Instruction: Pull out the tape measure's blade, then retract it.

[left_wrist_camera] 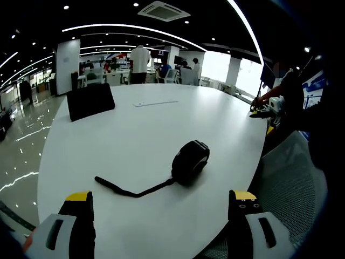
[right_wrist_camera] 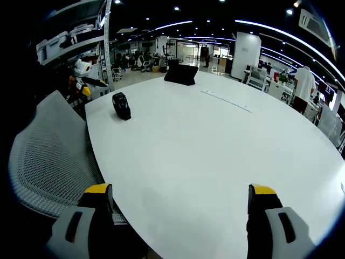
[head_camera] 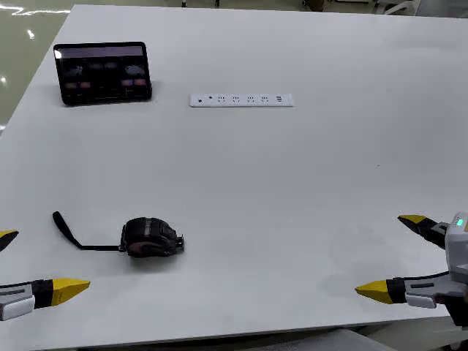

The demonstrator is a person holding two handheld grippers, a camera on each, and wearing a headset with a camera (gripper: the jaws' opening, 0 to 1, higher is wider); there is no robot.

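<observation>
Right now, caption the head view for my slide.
Tape measure on white table between open left gripper and right gripper.

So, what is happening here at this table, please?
A person holds two grippers at the near edge of a white table, and the work has not really begun. The tape measure lies untouched on the table, blade in, its black strap trailing to one side. The left gripper is the nearer one to it, open and empty. The right gripper is also open, far off to the other side. A tablet and a power strip sit further back.
</observation>
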